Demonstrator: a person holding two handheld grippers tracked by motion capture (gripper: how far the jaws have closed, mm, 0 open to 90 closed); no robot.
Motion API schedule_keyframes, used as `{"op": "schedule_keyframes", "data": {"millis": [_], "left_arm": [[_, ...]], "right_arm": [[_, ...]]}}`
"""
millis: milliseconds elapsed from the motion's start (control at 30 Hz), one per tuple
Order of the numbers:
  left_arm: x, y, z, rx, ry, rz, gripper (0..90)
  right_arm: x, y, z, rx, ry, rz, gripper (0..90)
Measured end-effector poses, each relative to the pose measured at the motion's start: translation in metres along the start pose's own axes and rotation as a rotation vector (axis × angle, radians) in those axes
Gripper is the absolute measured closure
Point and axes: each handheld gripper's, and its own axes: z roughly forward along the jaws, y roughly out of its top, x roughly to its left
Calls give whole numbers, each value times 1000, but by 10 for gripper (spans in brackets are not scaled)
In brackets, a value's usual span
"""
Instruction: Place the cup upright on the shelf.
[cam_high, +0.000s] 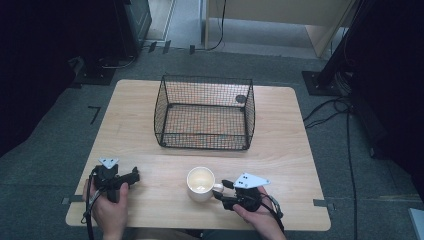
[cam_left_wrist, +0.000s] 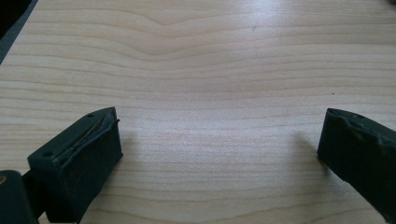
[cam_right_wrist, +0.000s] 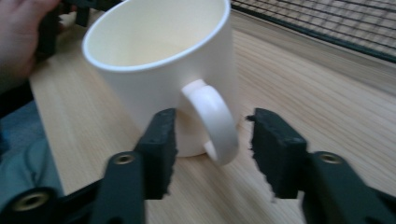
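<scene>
A white mug (cam_high: 201, 184) stands upright and empty on the wooden table (cam_high: 285, 150), near its front edge. Its handle (cam_right_wrist: 212, 116) points toward my right gripper (cam_high: 223, 190). In the right gripper view the mug (cam_right_wrist: 159, 70) is close up, and my right gripper (cam_right_wrist: 212, 135) has one jaw on each side of the handle. A gap shows between the handle and the right pad, so the pads do not press on it. My left gripper (cam_high: 134, 176) rests at the front left, held in a hand. Its jaws stand wide apart over bare wood, so the left gripper (cam_left_wrist: 219, 140) is open with nothing between them.
A black wire-mesh basket (cam_high: 162, 107) stands empty at the middle back of the table, and its mesh wall (cam_right_wrist: 327, 23) shows behind the mug. Cables and dark stands lie on the grey floor around the table.
</scene>
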Motion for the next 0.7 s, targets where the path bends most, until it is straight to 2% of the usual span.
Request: {"op": "schedule_keyframes", "data": {"millis": [33, 67, 100, 133, 200, 267, 300, 400, 467, 533, 633, 700], "left_arm": [[0, 0, 0, 0, 0, 0, 0], [0, 0, 0, 0, 0, 0, 0], [0, 0, 0, 0, 0, 1, 0], [0, 0, 0, 0, -2, 1, 0], [0, 0, 0, -1, -3, 2, 0], [-1, 0, 0, -1, -5, 6, 0], [-1, 0, 1, -1, -5, 6, 0], [-1, 0, 0, -1, -6, 7, 0], [-1, 0, 0, -1, -6, 7, 0], [-1, 0, 0, -1, -6, 7, 0], [-1, 0, 0, -1, -6, 6, 0], [-1, 0, 0, -1, -6, 6, 0]], "right_arm": [[0, 1, 4, -4, 27, 4, 588], [0, 1, 4, -4, 27, 4, 588], [0, 2, 6, -6, 31, -3, 654], [0, 2, 6, -6, 31, -3, 654], [2, 3, 11, -16, 19, -15, 734], [3, 4, 13, -17, 19, -21, 739], [6, 5, 17, -15, 24, -45, 745], [10, 8, 22, -11, 20, -67, 749], [18, 11, 30, -12, 14, -109, 762], [21, 12, 34, -11, 10, -127, 772], [23, 16, 37, -10, 23, -130, 791], [23, 21, 38, -34, 16, -108, 801]]}}
